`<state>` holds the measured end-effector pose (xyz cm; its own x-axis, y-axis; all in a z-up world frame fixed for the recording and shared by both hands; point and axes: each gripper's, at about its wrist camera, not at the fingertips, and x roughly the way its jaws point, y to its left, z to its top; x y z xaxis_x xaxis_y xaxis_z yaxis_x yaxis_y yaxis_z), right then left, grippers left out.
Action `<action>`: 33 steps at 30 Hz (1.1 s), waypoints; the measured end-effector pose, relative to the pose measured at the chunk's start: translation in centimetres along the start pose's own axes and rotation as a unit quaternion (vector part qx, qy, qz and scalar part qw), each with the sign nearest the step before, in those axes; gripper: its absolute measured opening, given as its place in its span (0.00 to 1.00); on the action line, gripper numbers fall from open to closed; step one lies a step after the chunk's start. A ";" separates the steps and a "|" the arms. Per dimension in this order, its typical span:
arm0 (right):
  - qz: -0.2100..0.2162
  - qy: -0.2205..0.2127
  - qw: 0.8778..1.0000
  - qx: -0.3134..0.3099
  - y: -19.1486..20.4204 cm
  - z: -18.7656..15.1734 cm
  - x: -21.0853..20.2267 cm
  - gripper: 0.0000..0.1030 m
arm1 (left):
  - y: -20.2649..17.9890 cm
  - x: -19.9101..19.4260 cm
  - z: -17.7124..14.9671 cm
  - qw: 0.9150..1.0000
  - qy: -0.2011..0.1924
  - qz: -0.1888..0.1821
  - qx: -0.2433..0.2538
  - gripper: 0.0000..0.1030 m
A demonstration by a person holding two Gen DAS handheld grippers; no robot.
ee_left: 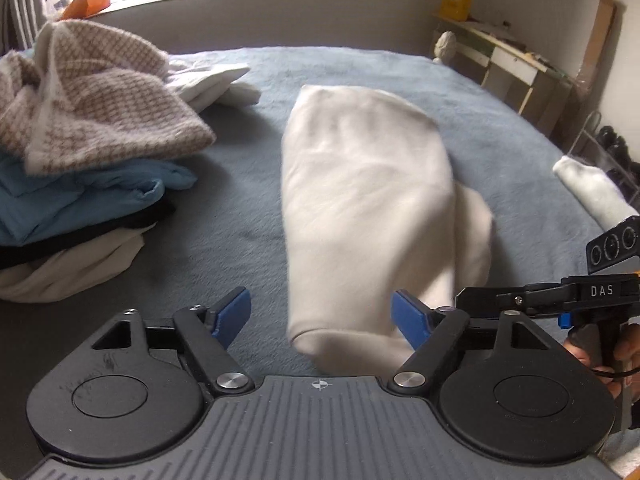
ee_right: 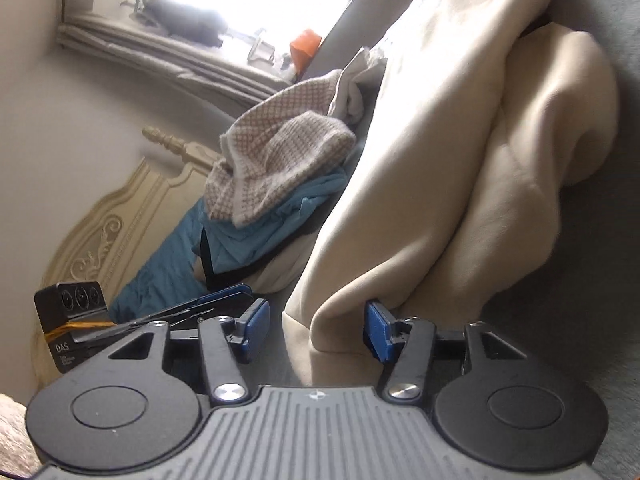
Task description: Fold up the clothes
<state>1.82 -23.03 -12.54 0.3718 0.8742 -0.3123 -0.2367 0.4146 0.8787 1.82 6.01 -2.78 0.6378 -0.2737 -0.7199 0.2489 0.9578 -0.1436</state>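
The left gripper (ee_left: 321, 317) sits nearest, tilted down over the bed (ee_left: 500, 120), jaws wide apart and gripping nothing; the cream garment's (ee_left: 368, 200) near end lies between the blue pads (ee_left: 234, 314) without touching them. The right gripper (ee_right: 316, 330), rolled sideways, has its jaws apart too, a cream fold loose between them. The garment lies folded lengthwise toward twelve o'clock. A clothes pile (ee_left: 80, 152) sits at ten o'clock.
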 end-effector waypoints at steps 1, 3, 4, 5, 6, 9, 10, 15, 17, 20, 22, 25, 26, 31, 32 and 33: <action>-0.003 -0.014 1.000 0.014 -0.3 0.2 -1.1 0.55 | -0.9 0.5 0.2 1.000 -0.004 -0.012 0.013 0.96; -0.014 -0.047 0.998 0.038 -1.0 0.6 -3.7 0.56 | -2.8 1.8 0.4 0.998 -0.003 -0.036 0.048 0.98; -0.021 -0.062 0.997 0.045 -1.1 0.9 -4.9 0.56 | -3.8 2.6 0.5 0.996 0.002 -0.048 0.069 0.98; -0.030 -0.076 0.996 0.042 -1.0 1.2 -6.0 0.56 | -4.7 3.5 0.3 0.995 0.009 -0.047 0.089 0.98; -0.040 -0.090 0.994 0.039 -0.8 1.5 -7.1 0.57 | -5.6 4.3 0.1 0.993 0.017 -0.044 0.109 0.98; -0.066 -0.126 0.989 0.029 -0.3 2.6 -9.8 0.65 | -7.2 6.1 -0.8 0.987 0.016 -0.012 0.158 0.97; -0.072 -0.133 0.988 0.024 0.0 3.2 -10.1 0.67 | -7.5 6.5 -1.2 0.985 0.010 0.004 0.172 0.95; -0.106 -0.138 0.985 -0.007 1.2 7.0 -8.0 0.70 | -7.2 7.6 -2.5 0.974 -0.005 0.056 0.218 0.61; -0.127 -0.138 0.982 -0.015 1.0 9.1 -6.0 0.73 | -6.6 7.3 -2.6 0.976 -0.014 0.055 0.209 0.54; -0.159 -0.138 0.978 -0.006 -0.3 12.2 -2.8 0.74 | -6.2 6.9 -2.6 0.978 -0.025 0.059 0.200 0.42; -0.177 -0.137 0.975 0.016 -2.0 14.2 -1.1 0.74 | -5.8 6.9 -2.4 0.979 -0.031 0.063 0.190 0.33; -0.217 -0.141 0.964 0.058 -4.8 16.3 1.0 0.74 | -4.8 6.6 -2.2 0.984 -0.038 0.060 0.162 0.28; -0.227 -0.142 0.961 0.071 -5.6 16.8 1.6 0.70 | -4.4 6.5 -2.1 0.986 -0.039 0.060 0.153 0.27; -0.204 -0.120 0.970 0.058 -6.1 18.1 4.4 0.23 | -2.0 5.8 -1.8 0.994 -0.043 0.051 0.091 0.25; -0.200 -0.115 0.972 0.045 -5.5 18.4 5.0 0.20 | -1.3 5.6 -1.8 0.996 -0.042 0.047 0.070 0.25; -0.195 -0.109 0.974 0.022 -4.5 18.7 5.6 0.18 | -0.5 5.5 -1.7 0.997 -0.041 0.042 0.049 0.25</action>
<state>21.72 -24.74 -11.52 0.6093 0.5750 -0.5460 -0.0014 0.6894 0.7244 3.93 4.21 -7.82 0.7153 -0.2038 -0.6684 0.2600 0.9655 -0.0161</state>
